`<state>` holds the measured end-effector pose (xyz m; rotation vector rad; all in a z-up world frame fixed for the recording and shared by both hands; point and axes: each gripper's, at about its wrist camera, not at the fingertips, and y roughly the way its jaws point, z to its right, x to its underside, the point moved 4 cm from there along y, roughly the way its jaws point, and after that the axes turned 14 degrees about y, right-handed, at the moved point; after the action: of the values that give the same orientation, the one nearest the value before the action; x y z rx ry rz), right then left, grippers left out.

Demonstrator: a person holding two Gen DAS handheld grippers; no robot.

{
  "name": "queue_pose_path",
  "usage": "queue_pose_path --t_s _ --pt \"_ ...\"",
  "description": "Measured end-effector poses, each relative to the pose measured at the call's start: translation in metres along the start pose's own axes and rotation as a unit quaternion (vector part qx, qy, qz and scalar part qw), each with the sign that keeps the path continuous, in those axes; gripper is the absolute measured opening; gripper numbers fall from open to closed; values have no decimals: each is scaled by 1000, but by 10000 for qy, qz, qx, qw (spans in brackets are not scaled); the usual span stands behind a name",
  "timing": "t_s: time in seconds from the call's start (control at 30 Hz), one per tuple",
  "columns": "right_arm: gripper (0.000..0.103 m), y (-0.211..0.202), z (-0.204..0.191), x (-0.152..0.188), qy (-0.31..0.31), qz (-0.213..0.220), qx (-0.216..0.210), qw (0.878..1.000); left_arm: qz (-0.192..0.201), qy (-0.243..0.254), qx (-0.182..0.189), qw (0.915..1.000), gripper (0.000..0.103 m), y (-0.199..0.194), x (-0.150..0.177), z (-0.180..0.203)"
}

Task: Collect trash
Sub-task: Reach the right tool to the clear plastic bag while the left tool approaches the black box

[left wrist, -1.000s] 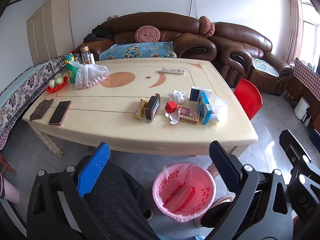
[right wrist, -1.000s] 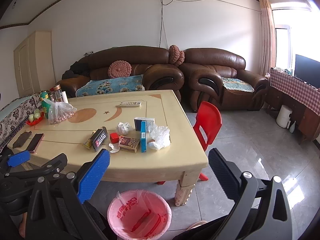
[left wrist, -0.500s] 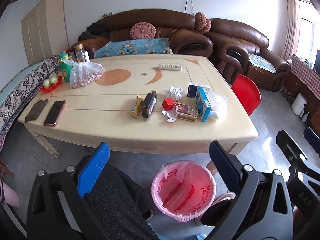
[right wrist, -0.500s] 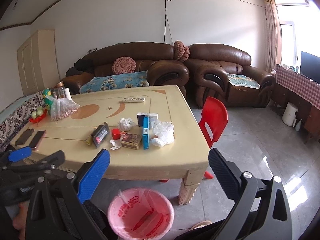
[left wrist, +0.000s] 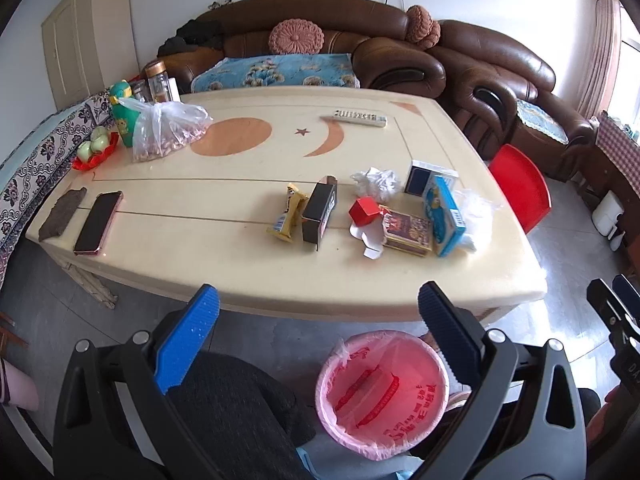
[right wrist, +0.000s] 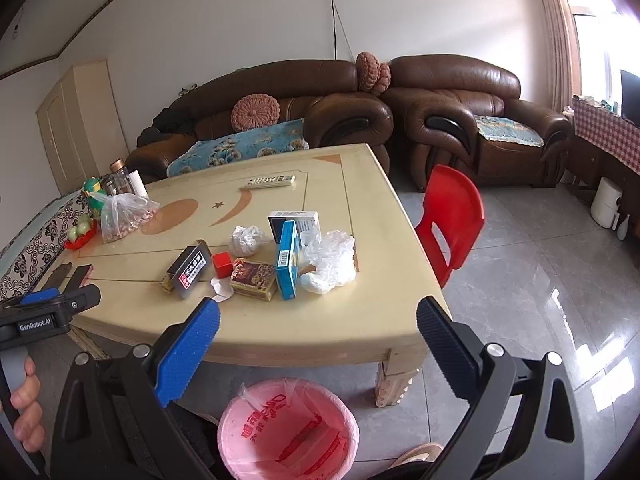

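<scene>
Trash lies in a cluster on the cream table (left wrist: 200, 240): a yellow snack wrapper (left wrist: 287, 218), a black box (left wrist: 319, 211), a red cube box (left wrist: 364, 212), crumpled tissue (left wrist: 376, 181), a brown patterned box (left wrist: 408, 232), a blue box (left wrist: 444, 214) and clear plastic wrap (right wrist: 330, 258). A pink-lined bin (left wrist: 382, 390) stands on the floor before the table, with a flat piece in it. My left gripper (left wrist: 318, 312) is open above the near table edge. My right gripper (right wrist: 318, 326) is open too, short of the cluster.
A phone (left wrist: 98, 222) and dark cloth (left wrist: 62, 214) lie at the table's left end. A bag of nuts (left wrist: 166, 130), bottles and a remote (left wrist: 360, 117) sit farther back. A red chair (right wrist: 450, 220) stands right of the table, sofas behind.
Both grippers have moved forward and nearer the table; the trash cluster looks larger. Neither gripper has taken hold of anything.
</scene>
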<state>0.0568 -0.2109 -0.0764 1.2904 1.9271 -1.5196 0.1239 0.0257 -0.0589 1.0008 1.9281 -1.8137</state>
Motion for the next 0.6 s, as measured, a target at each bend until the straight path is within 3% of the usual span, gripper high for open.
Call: queue_pose_path --t_s 0.4,0.6 --pt "97 73 9 -23 20 -316 -33 9995 -423 293 439 9977 98 75 -26 -10" --pt "97 111 7 -35 26 -327 -85 9994 -545 473 490 9962 98 113 -33 -6"
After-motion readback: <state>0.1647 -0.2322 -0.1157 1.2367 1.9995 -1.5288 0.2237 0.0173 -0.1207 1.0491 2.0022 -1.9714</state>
